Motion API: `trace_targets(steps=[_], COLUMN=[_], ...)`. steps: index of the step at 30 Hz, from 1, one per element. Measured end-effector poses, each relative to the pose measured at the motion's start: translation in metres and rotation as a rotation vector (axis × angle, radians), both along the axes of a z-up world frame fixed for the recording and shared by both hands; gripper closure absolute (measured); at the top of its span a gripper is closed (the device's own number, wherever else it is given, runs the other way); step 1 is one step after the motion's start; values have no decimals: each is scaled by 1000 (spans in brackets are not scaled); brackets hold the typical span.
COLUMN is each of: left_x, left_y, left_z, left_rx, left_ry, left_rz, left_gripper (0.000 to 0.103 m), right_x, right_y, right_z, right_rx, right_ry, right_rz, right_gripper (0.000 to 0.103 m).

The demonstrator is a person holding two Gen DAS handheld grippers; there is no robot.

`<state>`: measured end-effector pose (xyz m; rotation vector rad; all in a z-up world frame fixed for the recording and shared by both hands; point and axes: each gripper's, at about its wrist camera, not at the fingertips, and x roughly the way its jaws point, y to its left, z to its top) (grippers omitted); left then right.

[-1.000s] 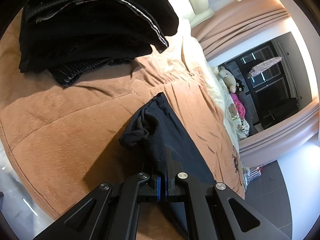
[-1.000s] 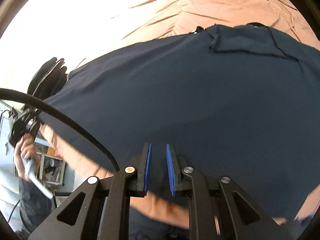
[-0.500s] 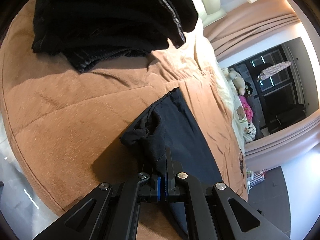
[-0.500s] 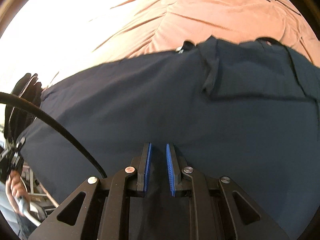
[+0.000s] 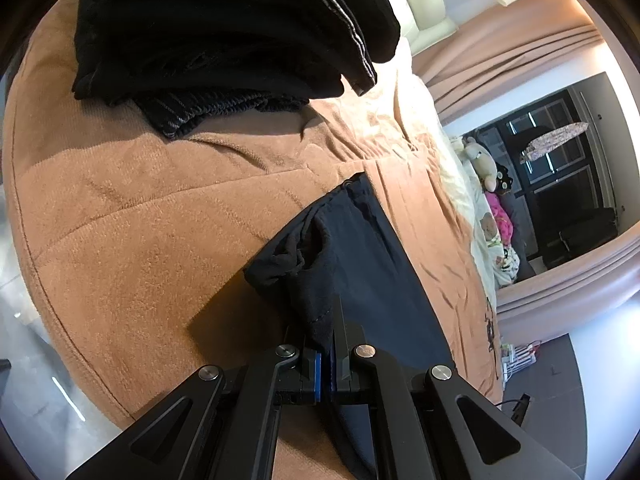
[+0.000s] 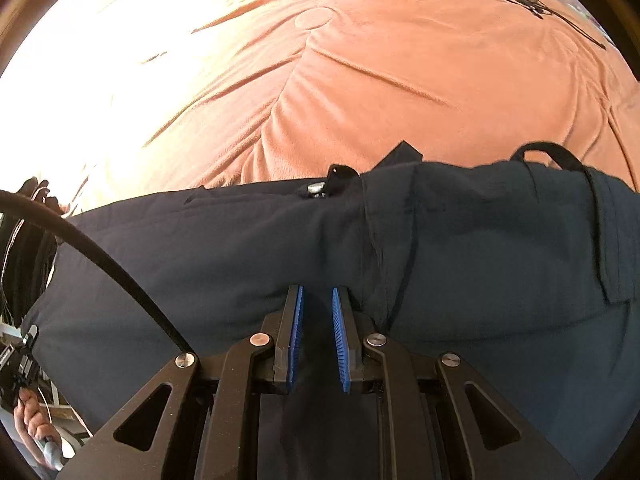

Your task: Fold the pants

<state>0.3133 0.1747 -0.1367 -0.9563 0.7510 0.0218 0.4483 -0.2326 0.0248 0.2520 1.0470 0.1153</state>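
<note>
Over the bed, left claw [image 5: 325, 344] (tilted down) clamps pants [image 5: 360, 264]; right claw [image 6: 317, 320] slightly apart.

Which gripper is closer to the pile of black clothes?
Left. The left gripper faces the pile of black clothes across bare blanket; the right gripper sees it only at its view's far left edge.
</note>
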Motion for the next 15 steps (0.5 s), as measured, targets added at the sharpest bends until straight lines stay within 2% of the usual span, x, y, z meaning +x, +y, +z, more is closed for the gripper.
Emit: trace_targets(steps=[4, 9, 15], left_x=[0, -2, 1], left_y=[0, -3, -13], left_z=[7, 29, 61], left_rx=[-10, 8, 33], left_ry=[-18, -61, -112], left_rz=[1, -18, -44], left_gripper=[101, 101, 101], right_x=[-15, -31, -73], right_y=[9, 28, 32], right_z=[-1, -12, -13], right_rx=[17, 33, 67], right_ry=[4, 9, 6], right_rz=[-5, 6, 30], right_gripper=[90, 90, 90])
